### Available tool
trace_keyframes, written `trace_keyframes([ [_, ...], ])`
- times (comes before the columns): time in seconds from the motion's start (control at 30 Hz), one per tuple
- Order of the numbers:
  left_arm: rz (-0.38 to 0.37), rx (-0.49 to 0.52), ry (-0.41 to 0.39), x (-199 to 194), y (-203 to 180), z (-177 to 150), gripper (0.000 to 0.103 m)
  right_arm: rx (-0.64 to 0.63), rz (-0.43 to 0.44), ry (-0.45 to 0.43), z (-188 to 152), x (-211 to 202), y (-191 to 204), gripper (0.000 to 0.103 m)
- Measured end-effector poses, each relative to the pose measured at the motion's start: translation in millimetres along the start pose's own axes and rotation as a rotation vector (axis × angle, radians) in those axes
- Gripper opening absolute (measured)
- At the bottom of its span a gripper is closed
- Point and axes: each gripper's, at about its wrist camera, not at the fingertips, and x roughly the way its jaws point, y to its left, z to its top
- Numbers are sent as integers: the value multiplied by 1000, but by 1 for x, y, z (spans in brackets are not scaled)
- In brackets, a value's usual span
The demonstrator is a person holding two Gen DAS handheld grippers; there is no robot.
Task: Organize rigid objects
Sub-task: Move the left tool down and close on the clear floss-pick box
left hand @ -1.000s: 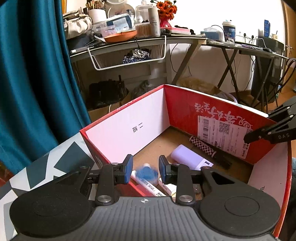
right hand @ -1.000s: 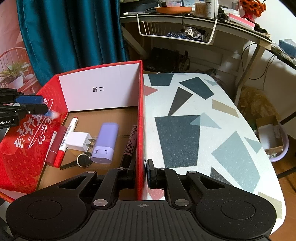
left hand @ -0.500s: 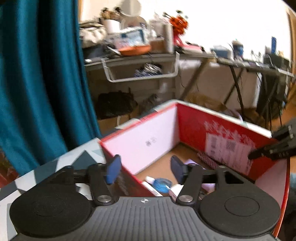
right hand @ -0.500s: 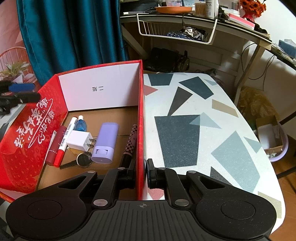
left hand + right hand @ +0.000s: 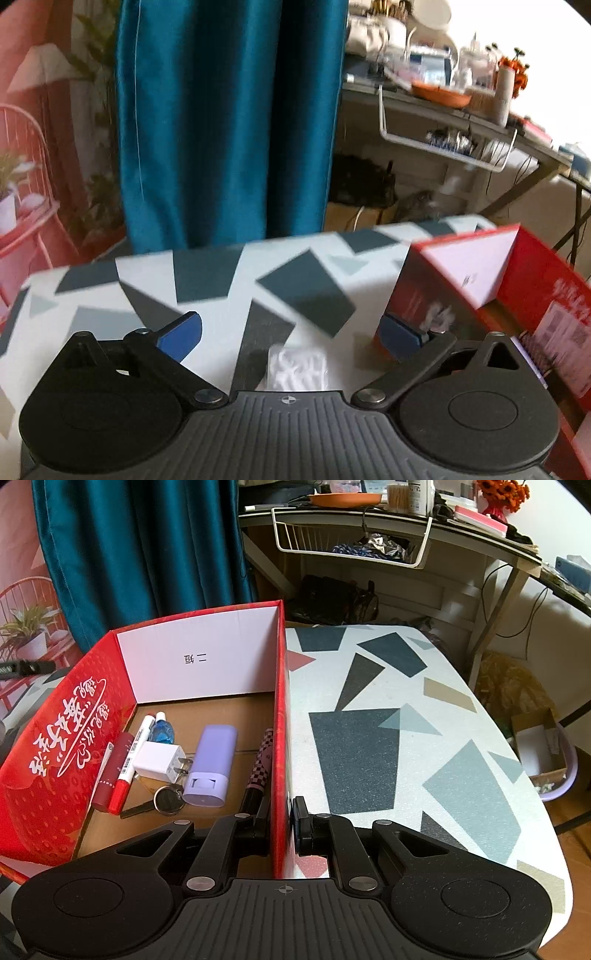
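Left gripper [image 5: 290, 328] has its blue-padded jaws spread as wide as they go, just been opening, nothing between the pads; it hangs over the white tabletop with grey and dark geometric patches [image 5: 207, 280]. Left view is motion-blurred. A small white crinkled packet-like thing [image 5: 297, 367] lies on the table at 6 o'clock of the gap between the fingers, too blurred to identify. The red cardboard box with white inner flap [image 5: 476, 266] sits at 3 o'clock of the left gripper, its near corner just beside the right-hand blue pad. Teal curtain [image 5: 229, 118] at 12 o'clock behind the table. Right gripper [image 5: 281, 821] is clamped tight on the box's right wall [image 5: 280, 709], one finger inside the box, one outside. Inside the box on the brown floor: lilac plastic rectangular case [image 5: 210, 764] centre, white plug adapter with metal prongs [image 5: 160, 761] touching it at 9 o'clock, red-capped white marker [image 5: 131, 760] and dark red tube [image 5: 112, 771] along the left wall, small blue clear bottle with white cap [image 5: 161, 729] at 12 o'clock of the adapter, round black key fob with key [image 5: 162, 801] at 6 o'clock, black-and-pink checkered pen [image 5: 258, 768] lying along the right wall. Table surface at 3 o'clock of the box is bare of task items.
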Motion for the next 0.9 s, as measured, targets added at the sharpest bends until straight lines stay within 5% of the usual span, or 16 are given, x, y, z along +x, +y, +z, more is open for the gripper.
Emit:
trace_keyframes([
  [0.23, 27, 112, 49, 25, -16, -23, 103, -13, -7, 7, 1, 1, 3, 10],
  [0.63, 82, 73, 119, 50, -12, -32, 102, -15, -3, 5, 1, 2, 3, 10],
  [0.9, 86, 76, 150, 54, -8, -37, 75, -15, -2, 5, 1, 2, 4, 10],
])
